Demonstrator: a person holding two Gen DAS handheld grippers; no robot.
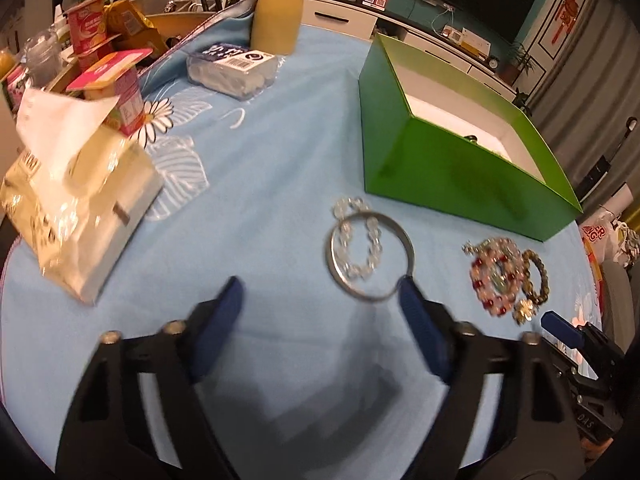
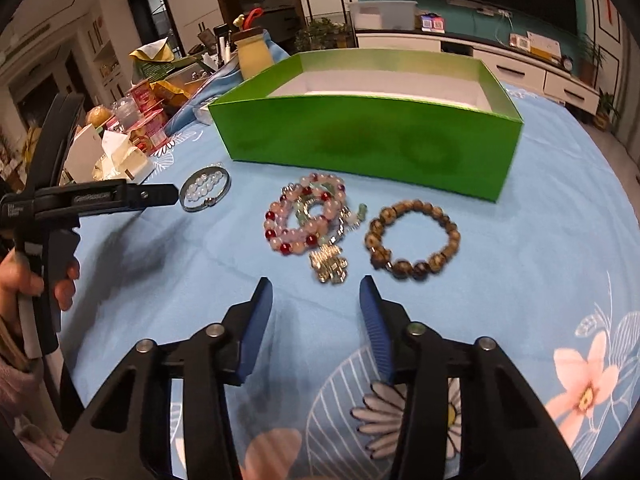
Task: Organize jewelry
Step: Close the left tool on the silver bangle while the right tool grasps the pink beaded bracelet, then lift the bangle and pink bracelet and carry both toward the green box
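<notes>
Left gripper (image 1: 320, 292): jaws wide open and empty, low over the blue cloth of the table (image 1: 260, 184); its right finger tip is at the near rim of the bangle.
Right gripper (image 2: 316, 300): jaws open, holding nothing, pointed at the charm just ahead of them.
Bangle (image 1: 370, 256): thin silver ring, flat on the cloth, just before the box's left corner. Stiff, smooth, probably slippery; I would pinch across the rim, one finger inside and one outside.
Clear beads (image 1: 357, 236): small bracelet lying mostly inside the bangle, partly over its far rim. Light and loose; it may come up together with the bangle or slide off.
Pink-red beads (image 2: 304, 220): tangled pile with a green piece, in front of the box's middle. Soft and floppy, it will hang down when lifted; take several strands together.
Charm (image 2: 329, 268): shiny metal piece at the near side of this pile.
Brown beads (image 2: 412, 240): round bracelet to the right of the pile, close beside it. Big beads on a string; grip across one side.
Box (image 2: 360, 148): green, open top, white inside, at the far side of the jewelry; seems almost empty.
</notes>
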